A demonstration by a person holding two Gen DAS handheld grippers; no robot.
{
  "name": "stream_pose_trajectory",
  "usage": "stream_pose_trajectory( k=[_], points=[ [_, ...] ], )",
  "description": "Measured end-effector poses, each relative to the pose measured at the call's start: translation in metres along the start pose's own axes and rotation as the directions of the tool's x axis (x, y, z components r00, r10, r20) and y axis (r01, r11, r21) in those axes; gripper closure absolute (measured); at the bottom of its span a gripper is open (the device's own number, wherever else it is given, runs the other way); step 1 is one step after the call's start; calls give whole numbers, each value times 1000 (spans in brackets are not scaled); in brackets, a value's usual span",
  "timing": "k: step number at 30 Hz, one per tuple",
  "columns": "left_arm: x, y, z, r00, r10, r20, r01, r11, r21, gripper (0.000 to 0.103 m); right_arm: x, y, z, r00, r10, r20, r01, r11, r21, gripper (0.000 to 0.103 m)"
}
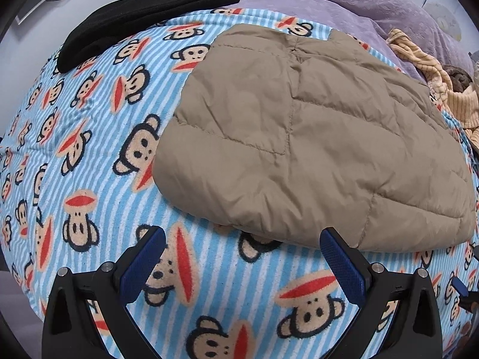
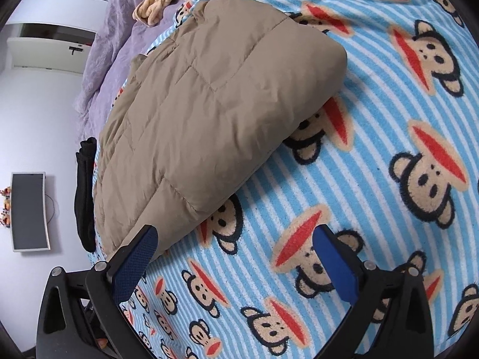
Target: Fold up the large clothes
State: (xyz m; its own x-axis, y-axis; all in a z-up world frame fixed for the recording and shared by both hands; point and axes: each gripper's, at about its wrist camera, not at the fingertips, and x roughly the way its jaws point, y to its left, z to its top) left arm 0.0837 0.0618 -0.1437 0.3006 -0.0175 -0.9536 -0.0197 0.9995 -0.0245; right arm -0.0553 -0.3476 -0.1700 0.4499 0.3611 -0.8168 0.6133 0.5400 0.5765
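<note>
tan quilted jacket [image 1: 299, 137] | folded into a puffy rounded bundle | lying flat on monkey-print blanket [image 1: 89, 179]

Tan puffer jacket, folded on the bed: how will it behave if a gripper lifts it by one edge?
The tan quilted jacket looks puffy and soft, so it is probably light but floppy, and would likely unfold. Its smooth shell may slip between the fingers.

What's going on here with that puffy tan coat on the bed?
A person is folding clothes with a hand-held claw in each hand. The tan quilted jacket lies folded into a compact bundle on the monkey-print blanket. Both the left claw and the right claw are open and hold nothing, hovering near the jacket's edge. A black garment lies folded beyond it, and a yellow striped garment lies crumpled off to the side.
</note>
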Motion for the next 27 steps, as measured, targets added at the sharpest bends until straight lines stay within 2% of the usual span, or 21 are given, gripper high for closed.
stream_pose_trajectory(
  k=[2,4,8,10,13,18,25,27],
  points=[
    [6,3,1,999,-34,-26,34,999,-10,0,3,-1,1,1000,1,-5,-1,1000,5,0],
    [11,10,1,990,-129,-56,126,991,-54,0,6,-2,3,1000,4,-10,-4,1000,18,0],
    [19,31,2,943,-327,-55,310,928,-205,0,11,-7,11,999,30,-28,-29,998,47,0],
    [24,40,3,921,-387,-39,366,895,-254,0,12,-10,14,998,45,-32,-43,997,60,0],
    [35,50,6,898,-439,-36,411,864,-290,0,17,-14,18,995,94,-37,-90,992,91,0],
    [54,57,9,871,-491,-22,459,828,-322,0,28,-17,26,986,161,-34,-157,983,100,0],
    [70,45,23,825,-563,46,543,768,-341,0,49,-17,40,967,253,-6,-251,962,107,0],
    [75,39,31,819,-571,62,554,757,-346,0,54,-15,46,963,271,2,-270,957,103,0]
  ],
)
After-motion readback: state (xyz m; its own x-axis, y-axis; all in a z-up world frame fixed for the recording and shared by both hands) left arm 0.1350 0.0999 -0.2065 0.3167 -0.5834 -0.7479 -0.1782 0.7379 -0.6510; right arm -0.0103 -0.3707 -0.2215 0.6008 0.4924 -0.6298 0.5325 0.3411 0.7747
